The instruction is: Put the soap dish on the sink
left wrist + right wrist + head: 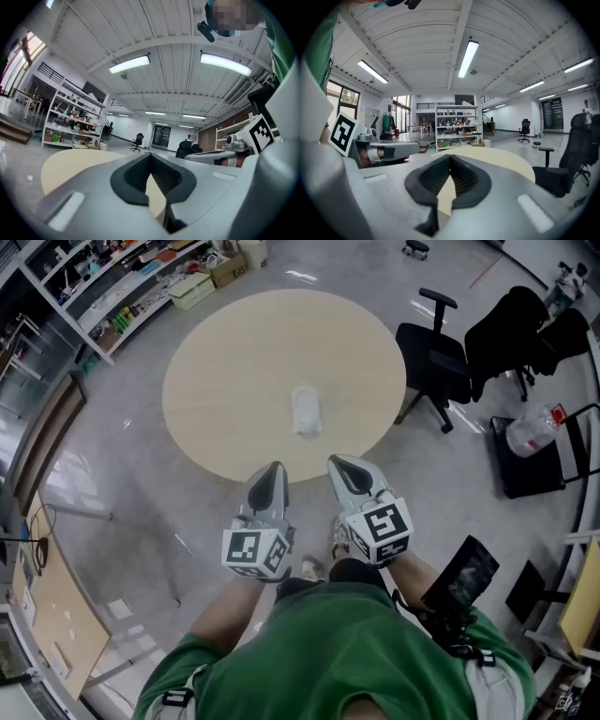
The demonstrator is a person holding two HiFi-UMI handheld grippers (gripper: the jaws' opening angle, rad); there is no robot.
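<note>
Head view looks steeply down on a round worktop [234,362], with shelving [112,296] at the upper left of the frame. Left of lower centre, the left hand-held gripper [274,468] has its jaws pressed together on nothing. Right of lower centre, the right hand-held gripper [340,463] is likewise closed and empty. That is the likely trouble: if either reaches in closed, its tip would probably shove the small white thing at mid-frame, which I take to be the soap dish [306,412], along the smooth top instead of taking it. No view shows a sink, so the drop-off spot is unknown. The dish lies alone near the worktop's middle, above and between the two tips in the frame and well apart from both. Office chairs [436,357] stand at the right.
</note>
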